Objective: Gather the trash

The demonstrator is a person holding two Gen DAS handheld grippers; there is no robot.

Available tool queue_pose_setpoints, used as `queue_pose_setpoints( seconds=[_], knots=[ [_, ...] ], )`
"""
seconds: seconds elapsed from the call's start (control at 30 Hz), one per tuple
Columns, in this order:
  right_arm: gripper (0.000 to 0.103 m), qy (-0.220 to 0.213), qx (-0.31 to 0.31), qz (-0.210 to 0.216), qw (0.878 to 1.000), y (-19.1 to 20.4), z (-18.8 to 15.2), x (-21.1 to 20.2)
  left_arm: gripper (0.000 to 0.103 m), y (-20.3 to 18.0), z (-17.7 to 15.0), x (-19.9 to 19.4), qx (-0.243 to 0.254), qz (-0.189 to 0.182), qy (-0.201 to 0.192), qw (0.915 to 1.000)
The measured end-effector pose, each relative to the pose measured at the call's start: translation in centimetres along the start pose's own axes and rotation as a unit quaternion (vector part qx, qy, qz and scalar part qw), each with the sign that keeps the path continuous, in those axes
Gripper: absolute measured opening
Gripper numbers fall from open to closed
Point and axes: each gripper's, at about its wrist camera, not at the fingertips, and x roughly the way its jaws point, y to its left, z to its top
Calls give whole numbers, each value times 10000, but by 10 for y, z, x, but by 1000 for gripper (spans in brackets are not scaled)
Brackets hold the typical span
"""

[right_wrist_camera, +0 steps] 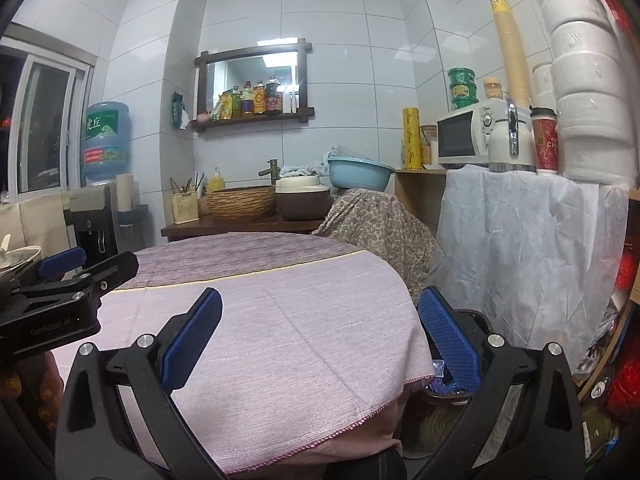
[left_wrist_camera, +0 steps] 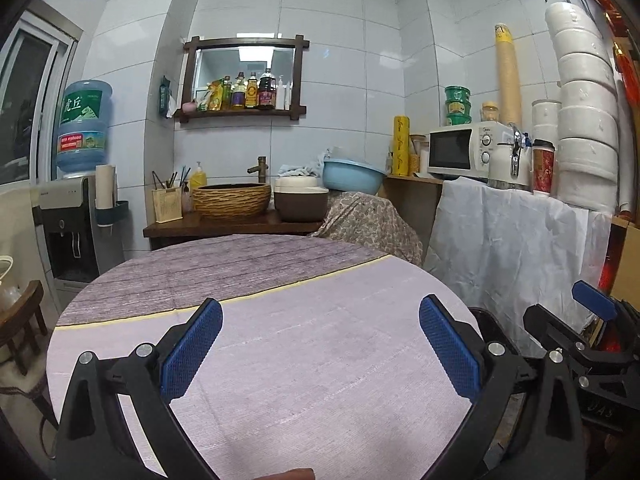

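My left gripper hovers open over the round table's pale purple cloth, with nothing between its blue pads. My right gripper is also open and holds nothing, over the table's right edge. Beside that edge, low on the floor, stands a dark trash bin with blue scraps inside; its rim shows in the left wrist view. The right gripper's fingers appear at the far right of the left wrist view. One of the left gripper's fingers shows at the left of the right wrist view. I see no loose trash on the cloth.
Behind the table is a wooden counter with a woven basin, a pot and a blue bowl. A draped shelf on the right carries a microwave, a flask and stacked foam bowls. A water dispenser and a chair stand at left.
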Motion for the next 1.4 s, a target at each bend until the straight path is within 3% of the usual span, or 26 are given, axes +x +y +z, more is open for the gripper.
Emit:
queue_pose_setpoints(
  seconds=[0.33,1.4],
  knots=[
    [97,10,3,31,10000,-1,1,0,98,10,2,-3,-95,163,-62,9998],
    [97,53,8,53,10000,-2,1,0,98,19,2,-1,-102,217,-28,9997]
  ],
)
